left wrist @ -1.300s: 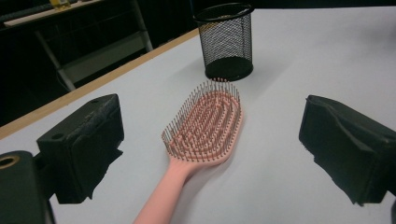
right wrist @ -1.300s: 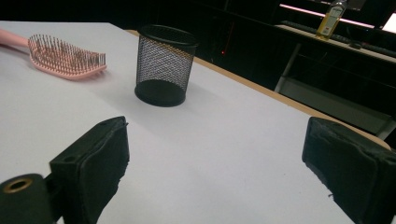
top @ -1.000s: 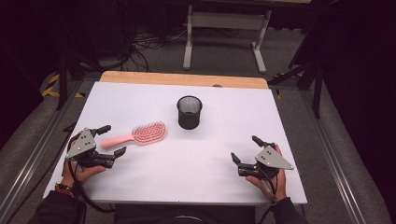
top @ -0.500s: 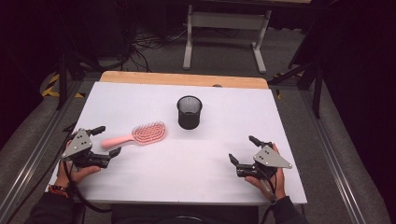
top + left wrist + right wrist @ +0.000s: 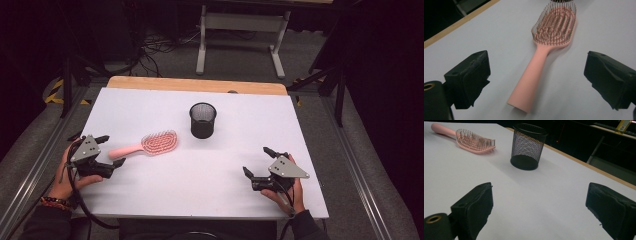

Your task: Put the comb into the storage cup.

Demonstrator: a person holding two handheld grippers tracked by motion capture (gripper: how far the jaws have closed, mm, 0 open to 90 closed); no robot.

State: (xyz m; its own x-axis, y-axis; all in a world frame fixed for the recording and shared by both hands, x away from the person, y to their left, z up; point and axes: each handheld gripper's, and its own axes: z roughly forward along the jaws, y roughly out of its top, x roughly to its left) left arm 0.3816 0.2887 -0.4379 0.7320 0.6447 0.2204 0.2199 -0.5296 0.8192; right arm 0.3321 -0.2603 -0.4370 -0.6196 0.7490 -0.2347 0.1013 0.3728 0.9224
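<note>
Nothing is picked up yet. On the white rectangular tabletop (image 5: pixel 200 175) stand one black wire-mesh cup (image 5: pixel 203 120), near the middle toward the far edge, and one pink plastic hairbrush (image 5: pixel 147 144), lying bristles-up toward the left edge. The left gripper (image 5: pixel 106 155) has its jaws spread around the handle end, untouched; grasping remains. The right gripper (image 5: pixel 257 162) rests released near the front right corner.

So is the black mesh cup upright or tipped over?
Upright: the black mesh cup stands on its round base, open rim facing up, beside the pink hairbrush.
</note>
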